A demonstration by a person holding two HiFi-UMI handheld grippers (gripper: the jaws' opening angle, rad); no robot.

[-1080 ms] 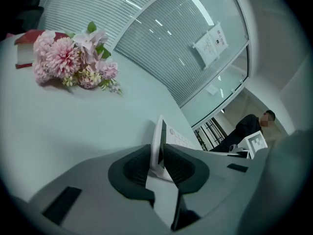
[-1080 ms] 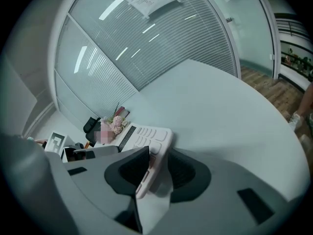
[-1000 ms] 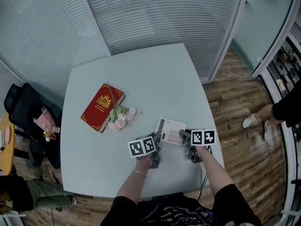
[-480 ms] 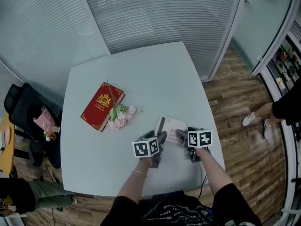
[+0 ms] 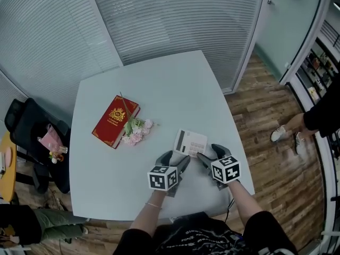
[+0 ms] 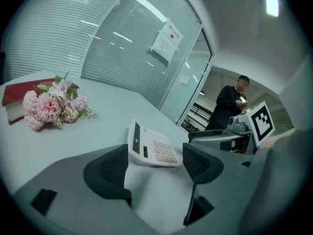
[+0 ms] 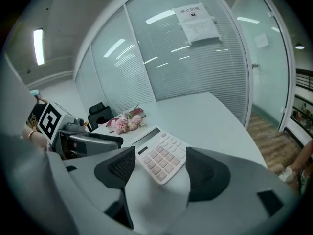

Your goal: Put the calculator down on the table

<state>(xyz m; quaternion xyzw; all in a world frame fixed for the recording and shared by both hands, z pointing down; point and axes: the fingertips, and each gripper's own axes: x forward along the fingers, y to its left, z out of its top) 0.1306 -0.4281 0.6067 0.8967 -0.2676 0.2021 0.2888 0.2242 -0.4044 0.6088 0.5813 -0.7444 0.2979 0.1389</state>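
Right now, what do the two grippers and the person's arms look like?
The left gripper and the right gripper look alike: grey bodies, each with two broad dark grey fingers that are ribbed on their inner faces. Each carries a white cube printed with black square markers. The person wears a black short-sleeved top with a pale print, and a thin bracelet on the left wrist.

Curved blinded glass wall (image 5: 159,20), wooden floor (image 5: 268,121), black chair (image 5: 24,122)

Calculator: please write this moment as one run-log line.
calculator: flat on table, not gripped | left hand-held gripper: jaws just opened, nothing between | right hand-held gripper: jaws just opened, nothing between
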